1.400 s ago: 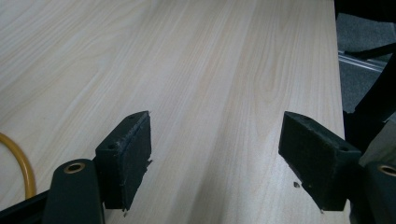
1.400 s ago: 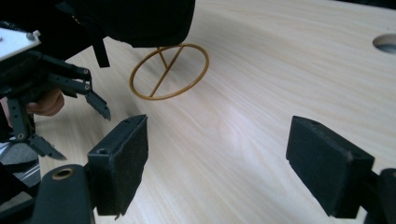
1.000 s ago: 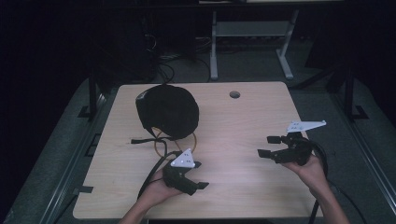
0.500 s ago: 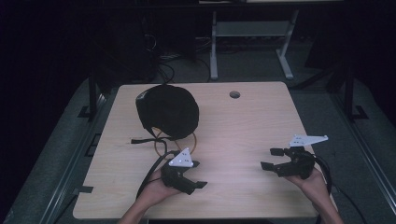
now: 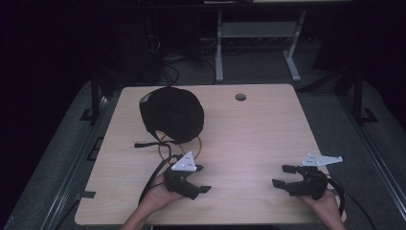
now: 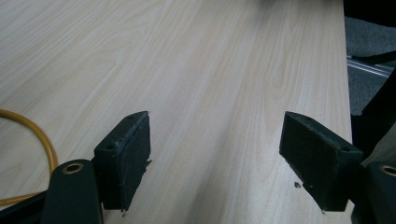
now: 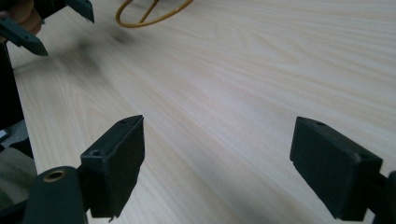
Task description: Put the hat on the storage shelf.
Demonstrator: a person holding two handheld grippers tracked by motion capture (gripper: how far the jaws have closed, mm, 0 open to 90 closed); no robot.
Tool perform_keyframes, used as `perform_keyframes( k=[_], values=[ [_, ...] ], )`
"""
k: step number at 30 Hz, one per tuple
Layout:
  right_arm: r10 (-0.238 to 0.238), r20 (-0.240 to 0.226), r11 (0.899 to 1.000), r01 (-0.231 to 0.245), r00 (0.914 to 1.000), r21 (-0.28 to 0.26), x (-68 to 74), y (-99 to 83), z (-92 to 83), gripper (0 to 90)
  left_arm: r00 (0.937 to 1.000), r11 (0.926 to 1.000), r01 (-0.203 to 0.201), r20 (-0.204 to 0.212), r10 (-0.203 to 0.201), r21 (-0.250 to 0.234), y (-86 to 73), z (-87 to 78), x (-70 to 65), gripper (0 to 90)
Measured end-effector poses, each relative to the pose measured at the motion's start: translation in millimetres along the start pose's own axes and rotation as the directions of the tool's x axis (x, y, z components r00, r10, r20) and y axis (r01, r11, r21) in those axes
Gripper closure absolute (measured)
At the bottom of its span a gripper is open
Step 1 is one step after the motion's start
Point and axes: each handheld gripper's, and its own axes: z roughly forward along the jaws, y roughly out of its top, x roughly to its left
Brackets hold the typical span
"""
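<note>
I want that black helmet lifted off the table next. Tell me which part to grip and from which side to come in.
Grip the lower rim of the helmet at its near edge, probably coming from the person's side with the left gripper, which is closer and open. The dome looks too wide and smooth for the jaws; the rim is thin. Avoid the loose black strap and yellow cord.

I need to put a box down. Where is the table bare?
The table is bare from the black helmet to its right edge, and between the left gripper and right gripper. Crowded: the left, with helmet, straps and yellow cord.
</note>
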Motion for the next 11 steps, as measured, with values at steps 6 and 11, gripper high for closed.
perform_keyframes(
  k=[6, 11],
  values=[
    [0.011, 0.019, 1.0, -0.011, 0.9998, -0.014, 5.7, -15.2, -9.1, 15.8, 1.0, 1.0, -0.002, 0.002, 0.002, 0.004, 0.3, 0.9, -1.2, 24.4],
    [0.011, 0.019, 0.998, -0.01, 0.9997, -0.062, 10.5, -23.2, -21.0, 15.7, 0.9999, 0.9999, -0.011, -0.006, 0.011, 0.009, 0.7, 2.0, -2.8, 24.3]
  ],
)
